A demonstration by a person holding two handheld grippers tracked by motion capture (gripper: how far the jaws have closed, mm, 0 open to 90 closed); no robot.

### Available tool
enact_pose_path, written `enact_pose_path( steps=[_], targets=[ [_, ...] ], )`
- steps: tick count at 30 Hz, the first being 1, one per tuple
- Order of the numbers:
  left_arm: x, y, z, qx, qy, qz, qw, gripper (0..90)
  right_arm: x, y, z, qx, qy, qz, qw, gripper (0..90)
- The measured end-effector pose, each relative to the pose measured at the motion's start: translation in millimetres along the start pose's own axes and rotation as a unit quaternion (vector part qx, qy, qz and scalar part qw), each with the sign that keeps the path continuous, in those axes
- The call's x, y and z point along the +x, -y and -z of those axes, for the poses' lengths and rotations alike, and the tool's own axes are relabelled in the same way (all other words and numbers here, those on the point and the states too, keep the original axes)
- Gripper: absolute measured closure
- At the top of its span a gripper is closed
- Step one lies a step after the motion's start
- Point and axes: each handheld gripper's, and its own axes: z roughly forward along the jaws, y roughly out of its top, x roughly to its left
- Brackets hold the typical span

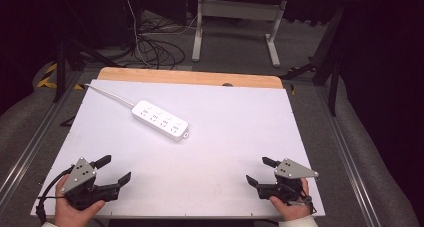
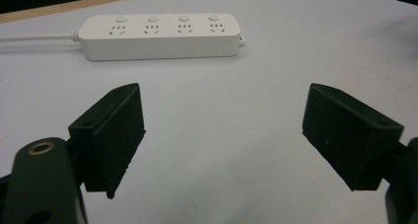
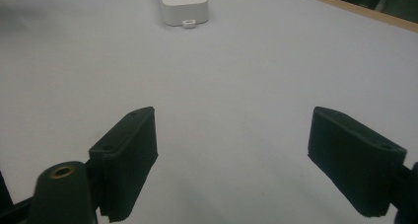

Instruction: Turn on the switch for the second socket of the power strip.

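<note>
**Listener:** What lies in front of you, starting at the left?

**Me:** My left hand (image 1: 75,209) rests at the near left corner of a white table (image 1: 240,137), holding my left gripper (image 1: 116,170). Its two black jaws stand wide apart with nothing between them, just bare white surface. A black cable (image 1: 47,192) loops off its left side.

**Listener:** And farther back?

**Me:** Left of centre, toward the far half of the table, lies a white power strip (image 1: 160,120), flat and set diagonally. It has four sockets in a row, each with a small round button (I count them best in the left gripper view, where the power strip (image 2: 160,35) lies straight across my jaws, well ahead of them). Its white cord (image 1: 109,94) runs off to the far left corner of the table. Beyond the white surface a strip of wooden edge (image 1: 190,77) shows.

**Listener:** What about the right side?

**Me:** My right gripper (image 1: 259,170) sits at the near right corner, held in my right hand (image 1: 290,207), well apart from the strip. Its jaws are also spread wide and hold nothing. In the right gripper view I see one end of the power strip (image 3: 183,4) far ahead, up and to the left of my jaws.

**Listener:** Anything past the table?

**Me:** A grey floor, a tangle of cables (image 1: 155,49), and the white legs of another table (image 1: 235,29).
</note>
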Motion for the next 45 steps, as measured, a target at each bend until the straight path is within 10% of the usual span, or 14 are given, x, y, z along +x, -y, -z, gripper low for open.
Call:
enact_pose_path(
  steps=[5,15,39,45],
  targets=[
    [-2.4,-0.6,0.3,0.000,-0.016,-0.032,0.9994,16.8,-0.5,0.3,0.9,-0.002,0.000,-0.001,1.0000,19.3],
    [1.2,-1.1,0.9,-0.002,-0.006,0.007,1.0000,16.8,-0.6,0.2,0.7,-0.003,0.004,0.001,1.0000,19.2],
    [-7.3,-18.4,1.6,0.022,0.003,-0.001,0.9998,17.9,4.8,-3.0,-3.2,-0.004,-0.030,0.009,0.9995,29.7],
    [-10.3,-30.9,0.4,0.032,-0.015,-0.038,0.9986,18.6,4.4,-2.2,-3.9,-0.002,-0.025,0.012,0.9996,28.0]
  ],
)
